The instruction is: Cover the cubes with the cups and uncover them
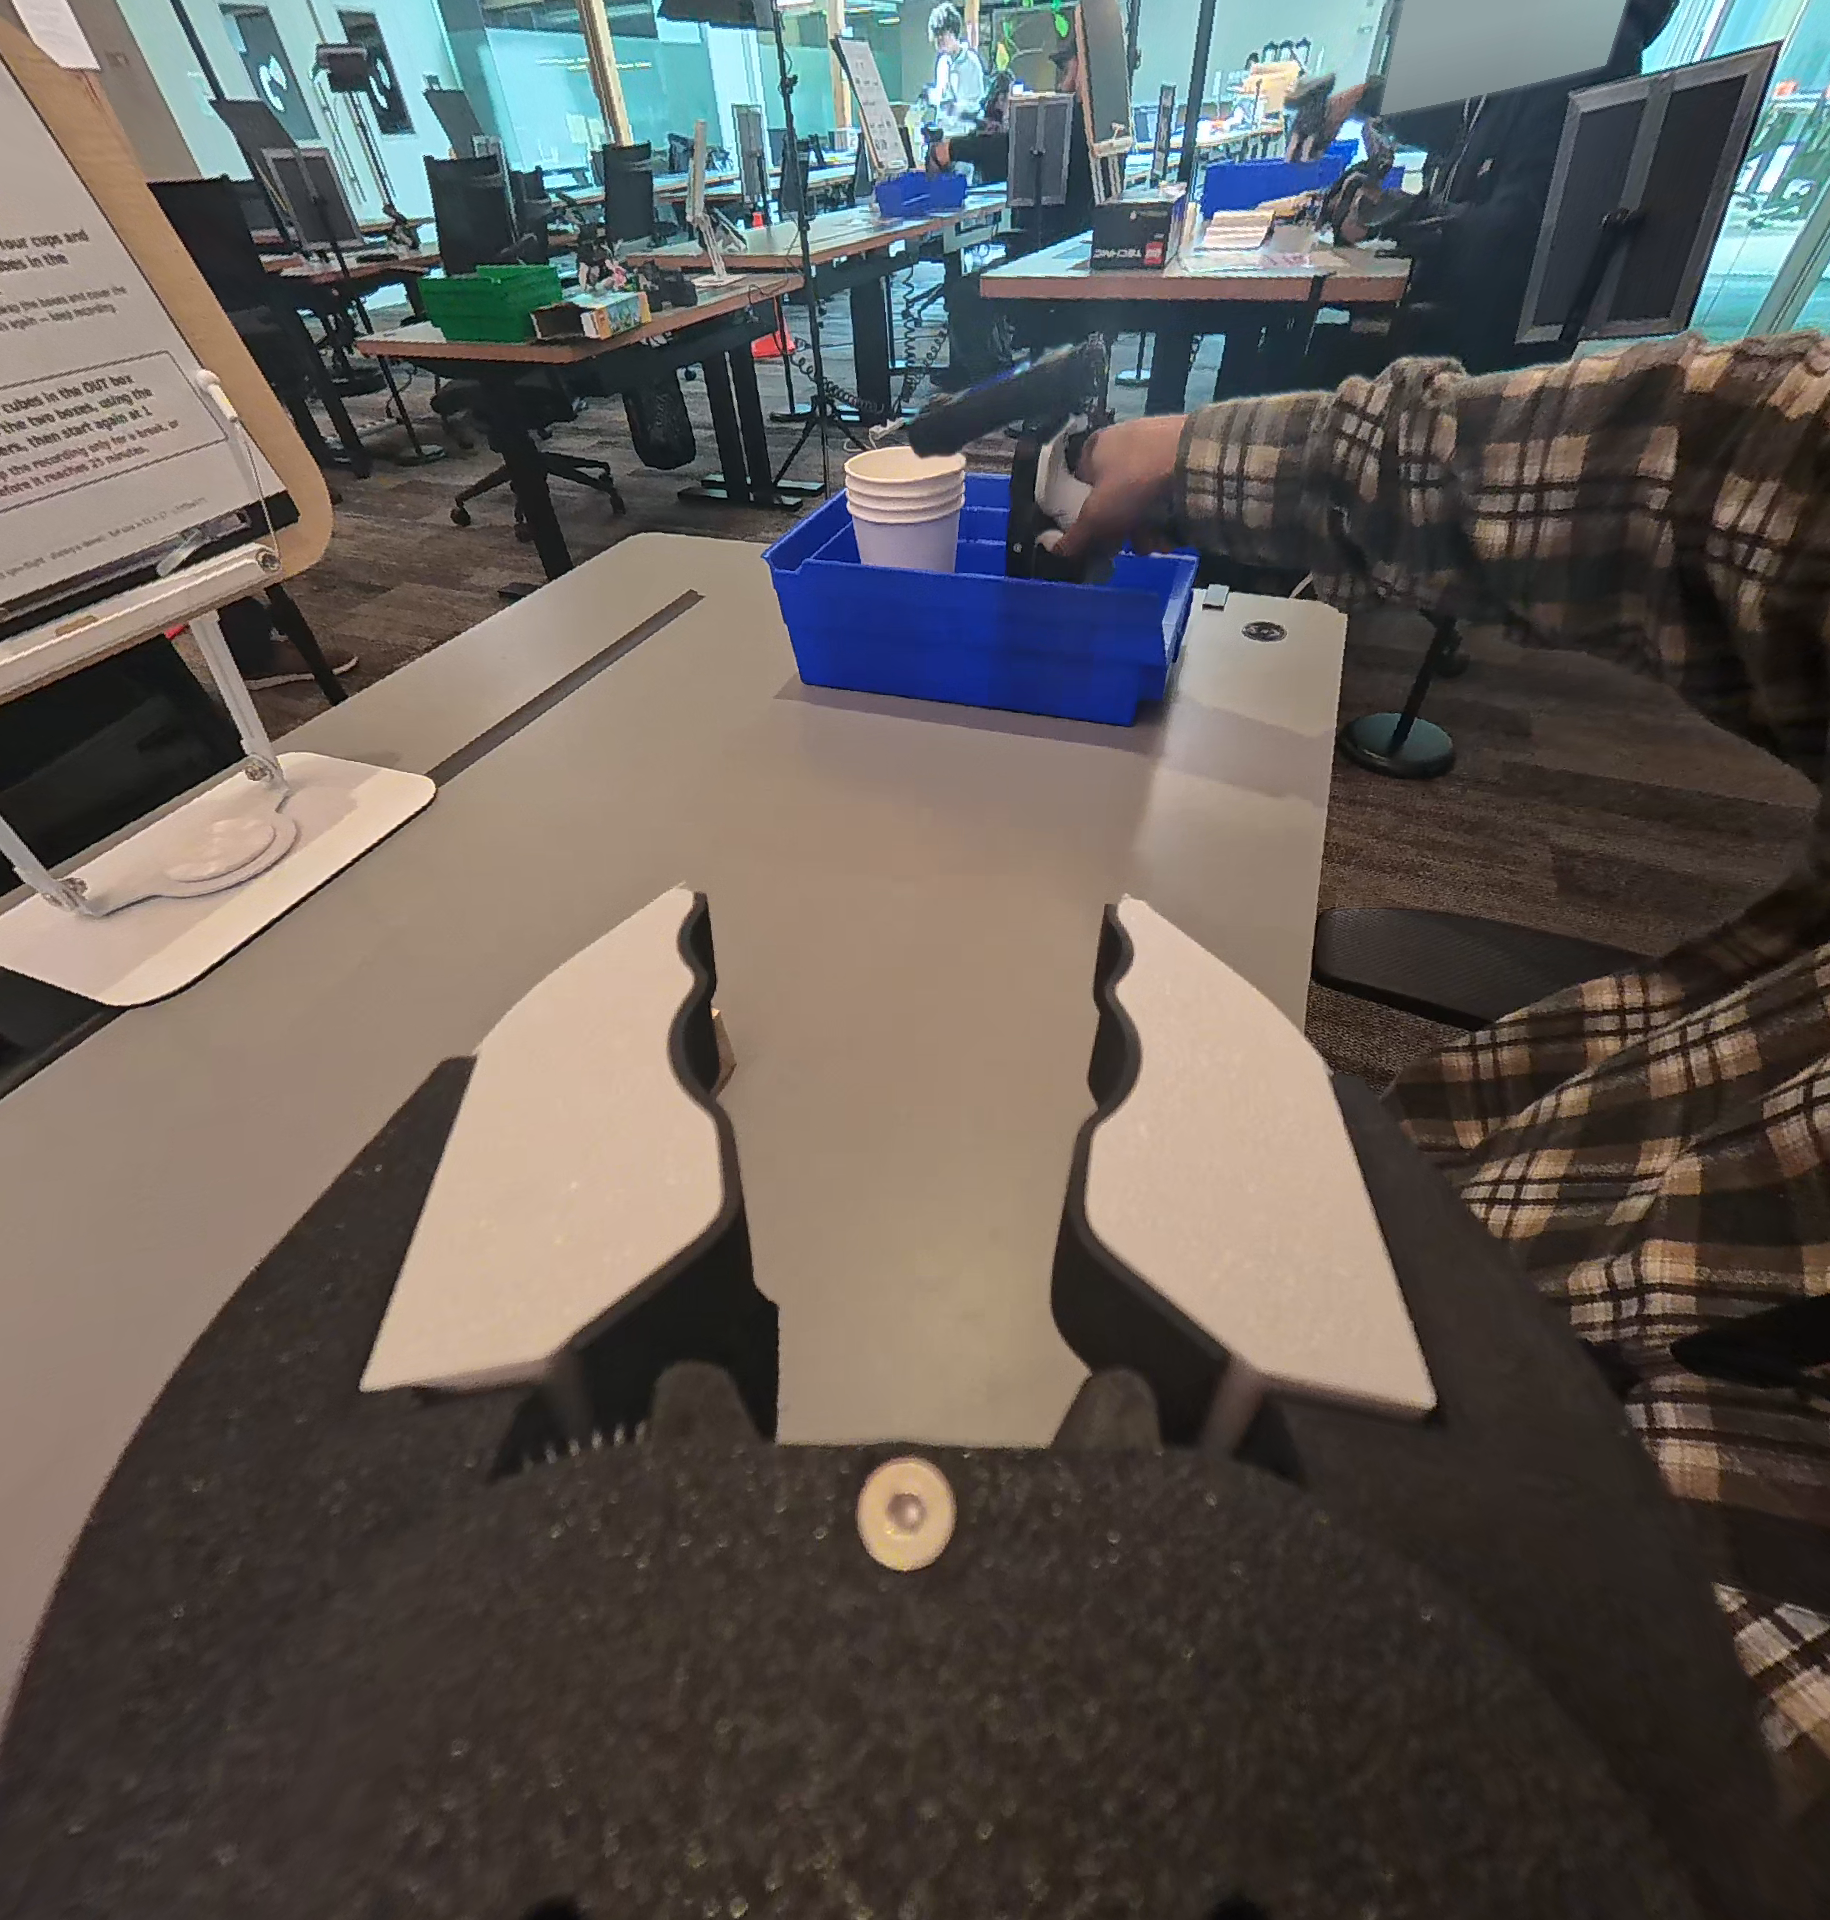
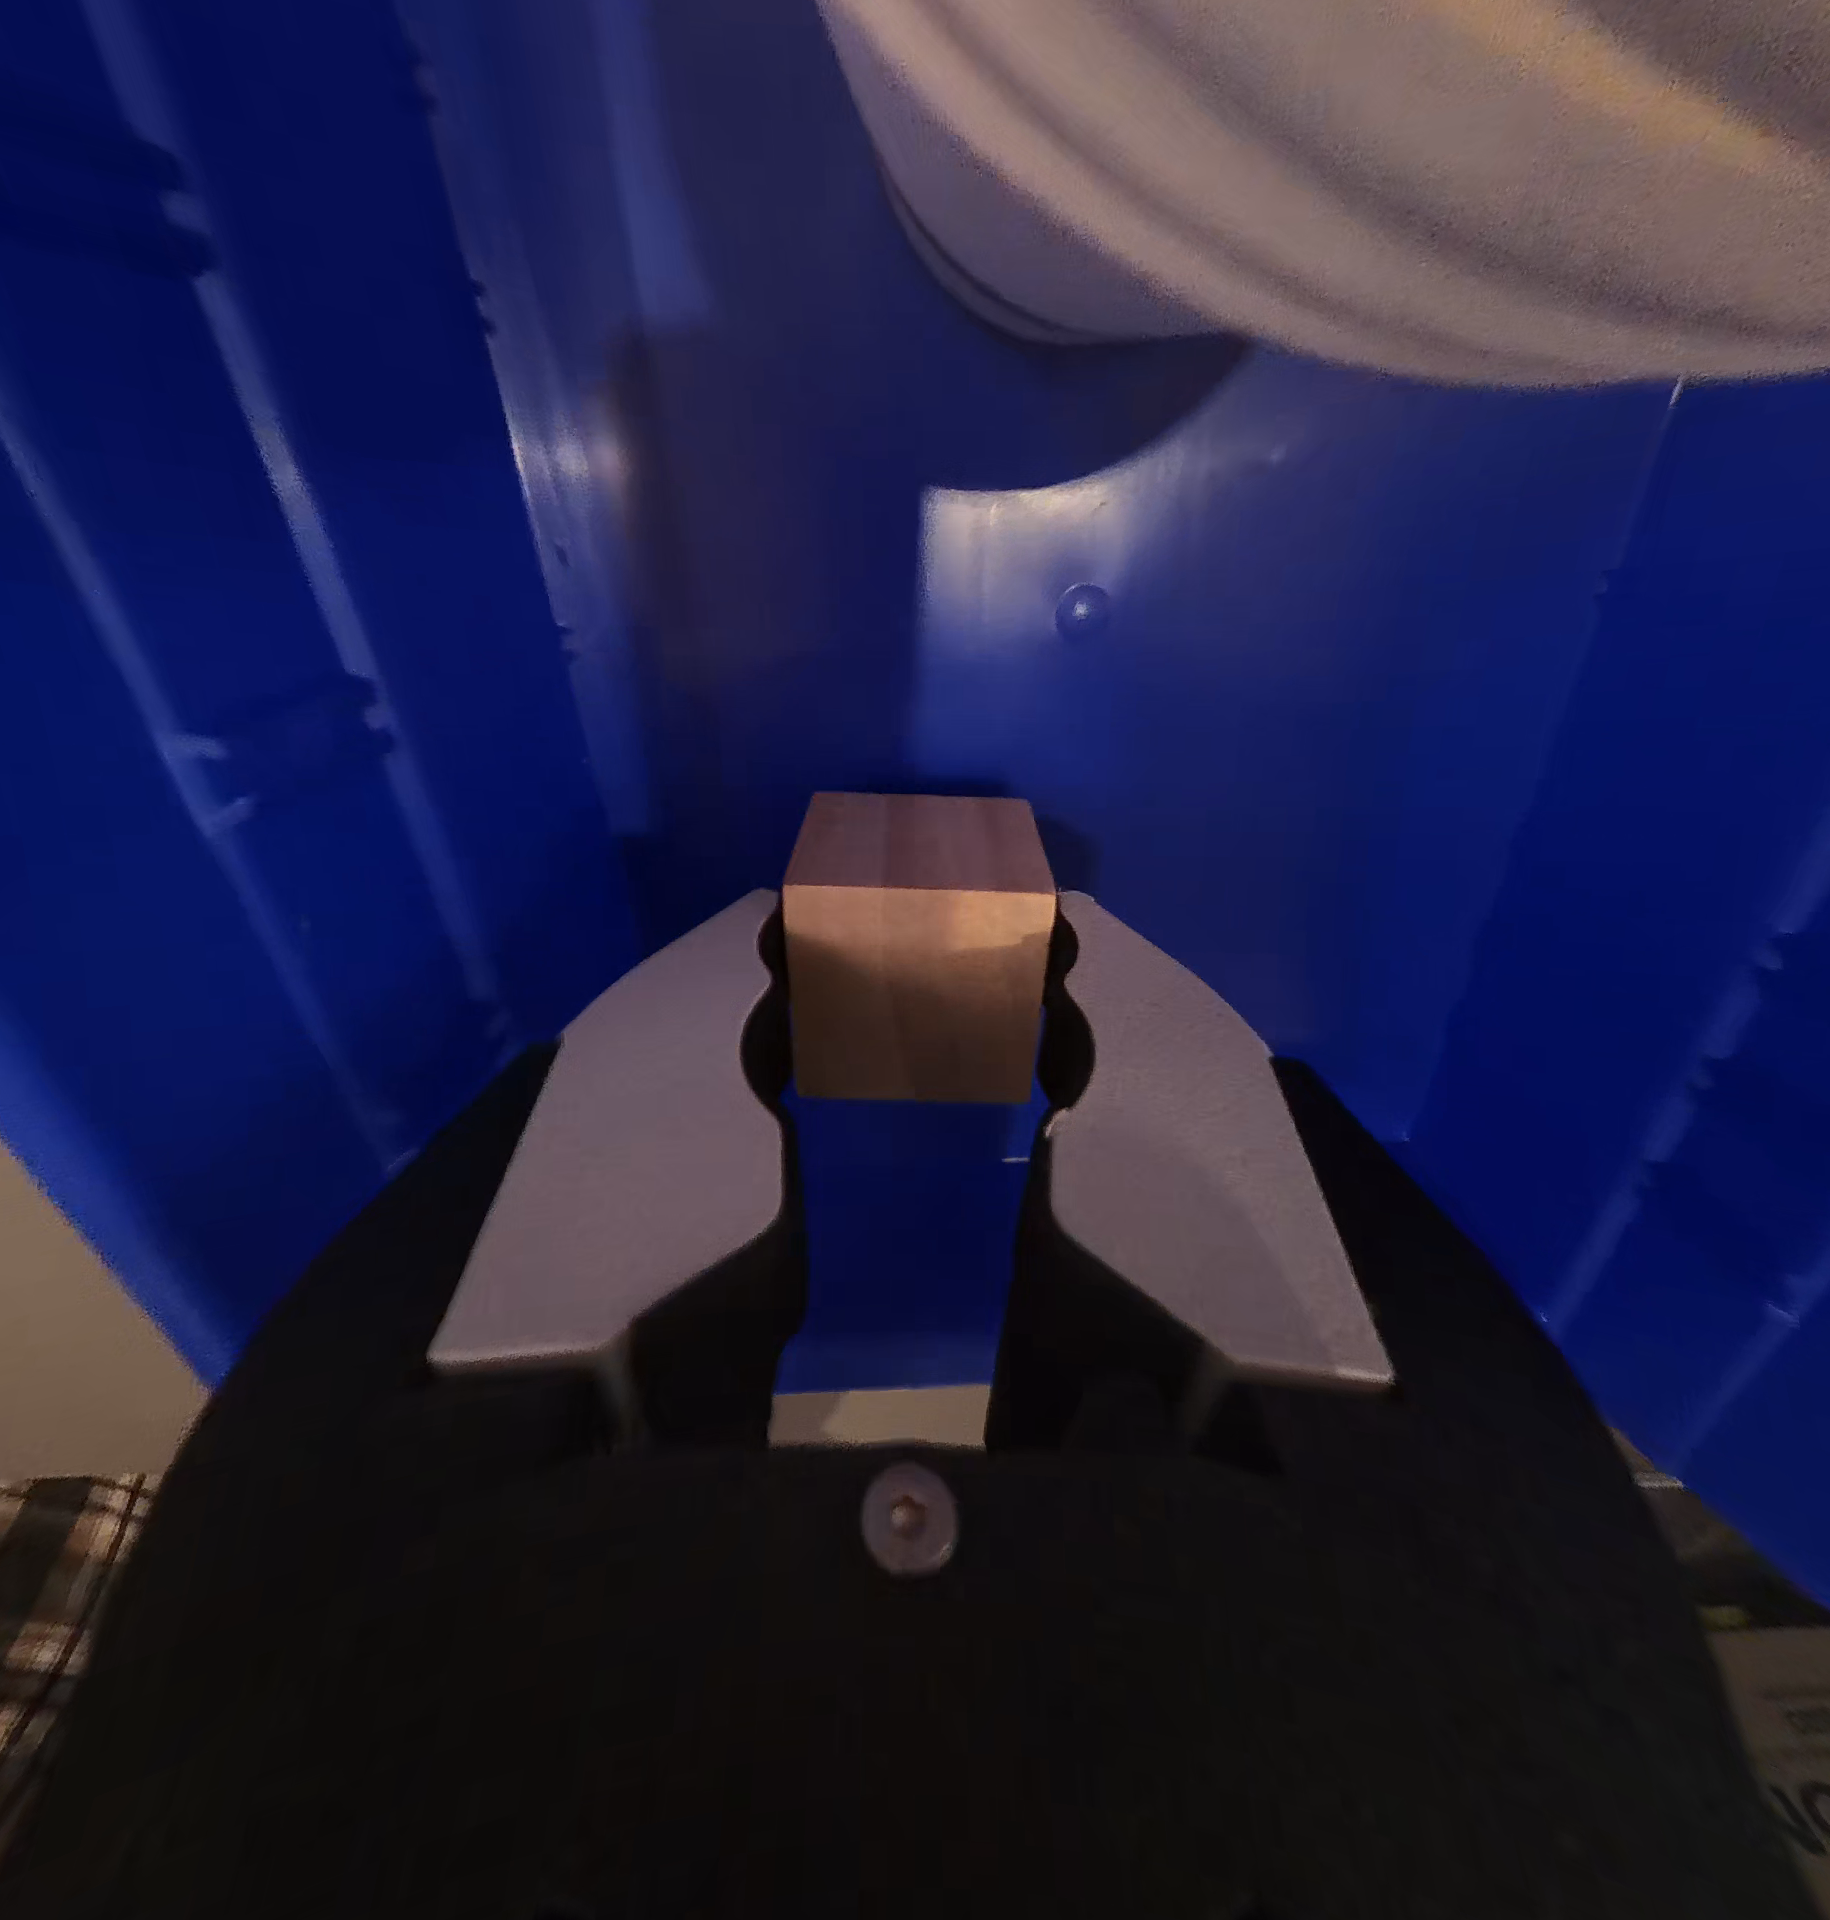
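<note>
The right gripper reaches down inside a blue plastic bin, its two fingers closed on the sides of a wooden cube. A stack of white paper cups stands in the same bin, just beside it. The left gripper hovers spread wide and empty above the grey table, well short of the bin. A document stand sits at the table's left; an office with desks lies beyond.

bin walls and cup stack crowd right gripper
</note>
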`<action>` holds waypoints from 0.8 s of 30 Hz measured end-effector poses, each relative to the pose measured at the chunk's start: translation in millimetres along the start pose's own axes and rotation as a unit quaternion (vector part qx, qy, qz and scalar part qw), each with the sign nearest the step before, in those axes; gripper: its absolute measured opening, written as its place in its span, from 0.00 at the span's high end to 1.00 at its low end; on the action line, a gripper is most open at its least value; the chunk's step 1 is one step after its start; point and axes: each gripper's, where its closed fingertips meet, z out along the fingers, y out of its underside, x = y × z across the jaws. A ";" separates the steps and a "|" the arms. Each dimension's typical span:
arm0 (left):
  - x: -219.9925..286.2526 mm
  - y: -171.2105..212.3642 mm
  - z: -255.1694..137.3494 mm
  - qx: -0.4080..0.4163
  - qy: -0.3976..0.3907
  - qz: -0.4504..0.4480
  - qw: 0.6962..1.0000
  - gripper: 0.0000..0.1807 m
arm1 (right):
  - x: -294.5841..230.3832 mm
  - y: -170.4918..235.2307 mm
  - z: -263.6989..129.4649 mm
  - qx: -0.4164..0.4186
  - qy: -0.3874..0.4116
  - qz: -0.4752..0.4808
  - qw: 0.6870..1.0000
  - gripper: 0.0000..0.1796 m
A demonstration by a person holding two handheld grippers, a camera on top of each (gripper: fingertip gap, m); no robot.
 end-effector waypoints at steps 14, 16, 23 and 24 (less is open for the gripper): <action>2.0 0.0 1.3 -0.002 0.001 0.003 1.000 0.62 | -1.9 -8.7 -29.8 0.055 0.029 -0.045 0.997 0.50; 1.4 -0.1 0.5 -0.003 -0.001 0.005 1.000 0.62 | -3.0 -14.1 -59.2 0.072 0.039 -0.058 0.995 0.48; -9.4 -4.3 -14.1 0.004 -0.027 0.007 1.000 0.62 | -52.7 -58.6 -195.7 0.204 0.082 -0.202 0.954 0.47; -11.4 -5.2 -16.6 0.006 -0.031 0.006 0.999 0.62 | -73.4 -65.0 -208.1 0.224 0.080 -0.249 0.939 0.48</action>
